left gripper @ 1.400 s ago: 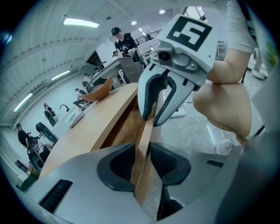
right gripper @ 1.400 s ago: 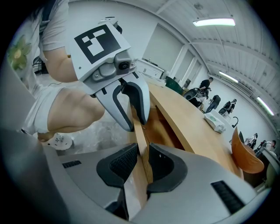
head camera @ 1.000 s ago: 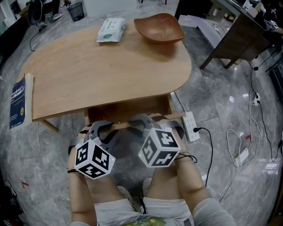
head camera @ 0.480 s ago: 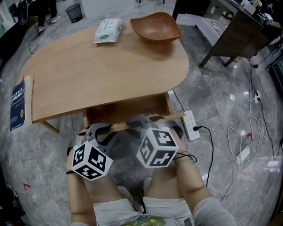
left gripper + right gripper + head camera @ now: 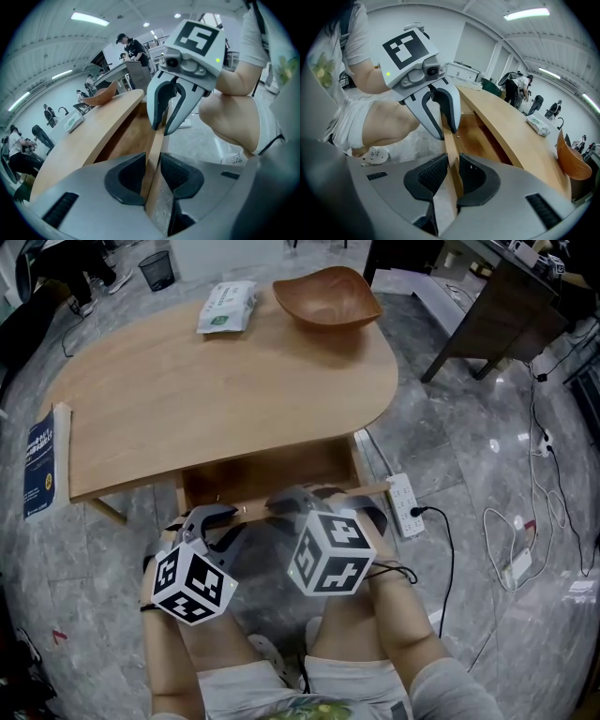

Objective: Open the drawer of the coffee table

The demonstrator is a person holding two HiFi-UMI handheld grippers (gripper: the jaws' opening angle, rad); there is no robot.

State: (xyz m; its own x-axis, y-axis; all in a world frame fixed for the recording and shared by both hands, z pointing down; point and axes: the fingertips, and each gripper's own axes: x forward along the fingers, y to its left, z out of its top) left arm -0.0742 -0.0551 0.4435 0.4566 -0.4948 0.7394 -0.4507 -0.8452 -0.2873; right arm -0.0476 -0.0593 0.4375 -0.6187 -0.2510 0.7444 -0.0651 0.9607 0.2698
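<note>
Standing on glossy grey floor (image 5: 469, 427), the coffee table (image 5: 216, 399) bears a bowl (image 5: 326, 298).

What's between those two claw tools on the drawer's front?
Only the drawer front itself: the left gripper view shows it running bare from the left gripper to the right gripper, both clamped on it.

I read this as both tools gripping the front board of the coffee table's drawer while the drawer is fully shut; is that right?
Not quite. The left tool and the right tool do grip the front board, but the drawer is pulled partly out, not fully shut: the head view shows its wooden inside past the edge of the coffee table.
</note>
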